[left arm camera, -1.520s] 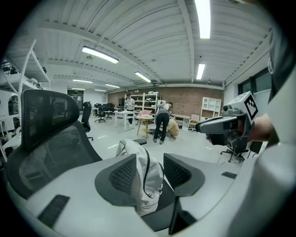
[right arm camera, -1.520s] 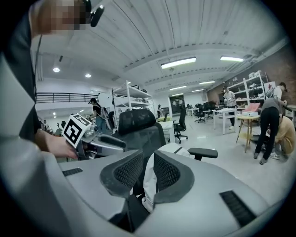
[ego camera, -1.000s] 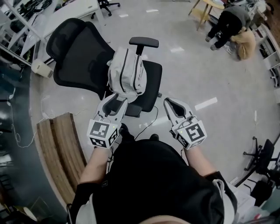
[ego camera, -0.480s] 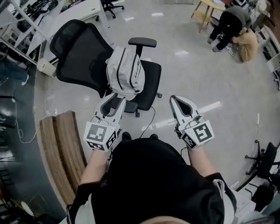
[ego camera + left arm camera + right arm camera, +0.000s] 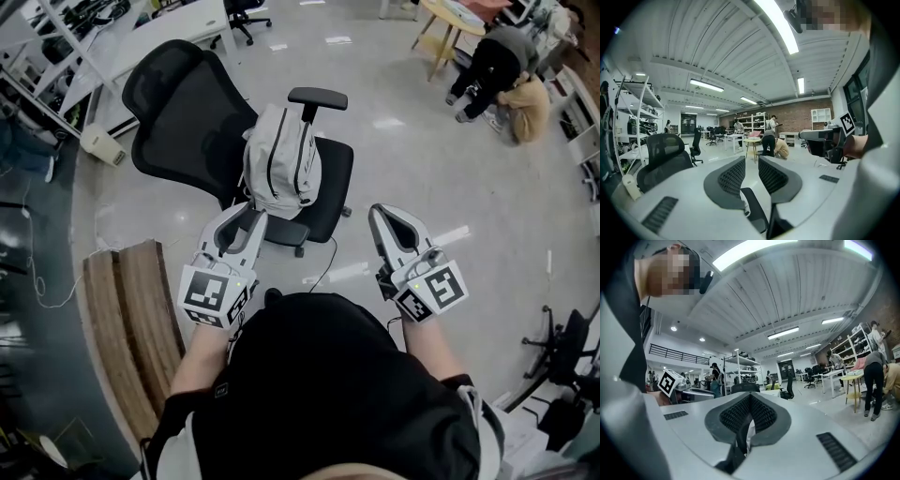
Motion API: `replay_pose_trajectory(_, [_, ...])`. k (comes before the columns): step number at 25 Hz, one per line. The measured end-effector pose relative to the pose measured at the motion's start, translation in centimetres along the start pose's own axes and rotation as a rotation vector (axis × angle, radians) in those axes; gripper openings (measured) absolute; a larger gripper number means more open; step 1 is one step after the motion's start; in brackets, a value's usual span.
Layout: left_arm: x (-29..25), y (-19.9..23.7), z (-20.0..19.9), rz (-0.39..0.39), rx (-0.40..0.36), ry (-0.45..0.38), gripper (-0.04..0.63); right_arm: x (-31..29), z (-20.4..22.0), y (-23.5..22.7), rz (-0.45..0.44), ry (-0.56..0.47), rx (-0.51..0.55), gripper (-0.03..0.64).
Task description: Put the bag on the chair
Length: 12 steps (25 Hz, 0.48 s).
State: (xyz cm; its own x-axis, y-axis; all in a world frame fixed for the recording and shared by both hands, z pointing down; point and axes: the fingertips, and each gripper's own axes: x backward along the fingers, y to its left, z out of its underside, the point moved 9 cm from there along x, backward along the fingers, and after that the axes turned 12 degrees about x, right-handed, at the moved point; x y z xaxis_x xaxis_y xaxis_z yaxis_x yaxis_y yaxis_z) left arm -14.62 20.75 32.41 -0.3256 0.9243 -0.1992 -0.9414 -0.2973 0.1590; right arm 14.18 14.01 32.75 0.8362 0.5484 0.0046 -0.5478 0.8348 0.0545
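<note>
The white backpack (image 5: pixel 281 173) stands upright on the seat of the black mesh office chair (image 5: pixel 183 108), leaning against the backrest beside the armrest (image 5: pixel 319 95). My left gripper (image 5: pixel 246 212) hovers just in front of the bag's lower left, not touching it. Its jaws have just been closing and still show a narrow gap with nothing between them (image 5: pixel 751 174). My right gripper (image 5: pixel 379 212) is off to the right of the chair over bare floor. It is shut with nothing in it, and its pads meet in the right gripper view (image 5: pixel 749 411).
A curved wooden bench (image 5: pixel 131 319) lies at the left by my legs. A black cable (image 5: pixel 323 264) trails on the floor under the chair. People crouch near a small wooden table (image 5: pixel 448 17) at the far right. White desks (image 5: pixel 141 37) stand behind the chair.
Both grippers have lifted and drawn slightly away from the bag, which stays on the chair. The left gripper's jaws have narrowed; the right pair has shut.
</note>
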Motion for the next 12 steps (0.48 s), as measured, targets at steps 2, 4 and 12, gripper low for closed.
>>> replay_pose_trajectory(2, [0.3,0.9,0.1,0.004,0.004,0.008,0.094,-0.7,0.0,0.8,-0.001,0.006,0.001,0.029])
replay_pose_trajectory(4, [0.6,1.6,0.1,0.006,0.006,0.012,0.092,-1.3,0.1,1.6,-0.009,0.018,0.001,0.029])
replay_pose_trajectory(12, [1.5,3.1,0.3,0.011,0.014,0.018,0.086,-2.6,0.2,2.9,-0.007,0.038,0.001,0.028])
